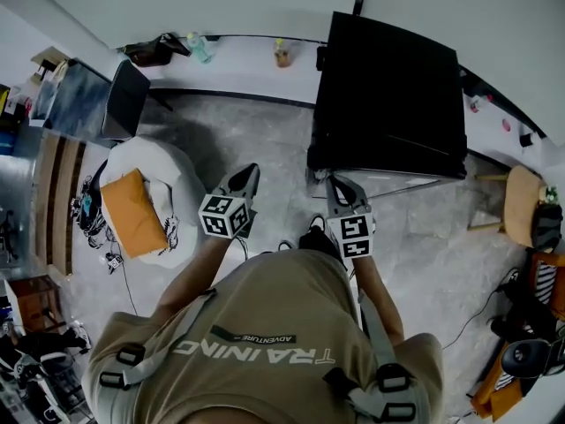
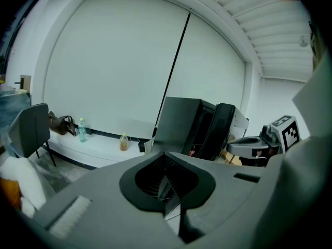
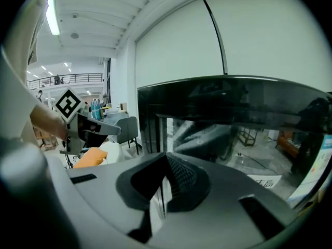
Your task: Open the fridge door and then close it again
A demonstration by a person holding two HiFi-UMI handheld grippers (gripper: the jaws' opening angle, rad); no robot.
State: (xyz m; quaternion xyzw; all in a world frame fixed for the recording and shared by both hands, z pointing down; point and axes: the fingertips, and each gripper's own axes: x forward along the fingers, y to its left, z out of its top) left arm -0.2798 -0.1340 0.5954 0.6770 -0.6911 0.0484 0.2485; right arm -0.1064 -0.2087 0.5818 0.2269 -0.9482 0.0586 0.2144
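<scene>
A black fridge [image 1: 388, 95] stands on the floor ahead of me, against the window ledge, and its glass door [image 3: 233, 134] looks shut. My left gripper [image 1: 250, 173] hangs in the air left of the fridge's front corner, jaws together on nothing. My right gripper [image 1: 338, 184] points at the door's lower left part, a short way off it, also shut and empty. In the left gripper view the fridge [image 2: 197, 126] shows from its side, past the left gripper [image 2: 166, 157]. The right gripper [image 3: 166, 157] faces the reflecting glass.
A white beanbag [image 1: 168, 179] with an orange cushion [image 1: 132, 210] lies left of me. A dark chair [image 1: 124, 100] stands behind it. Two bottles [image 1: 199, 47] and a bag [image 1: 150, 51] sit on the ledge. A wooden stool [image 1: 521, 201] stands right of the fridge.
</scene>
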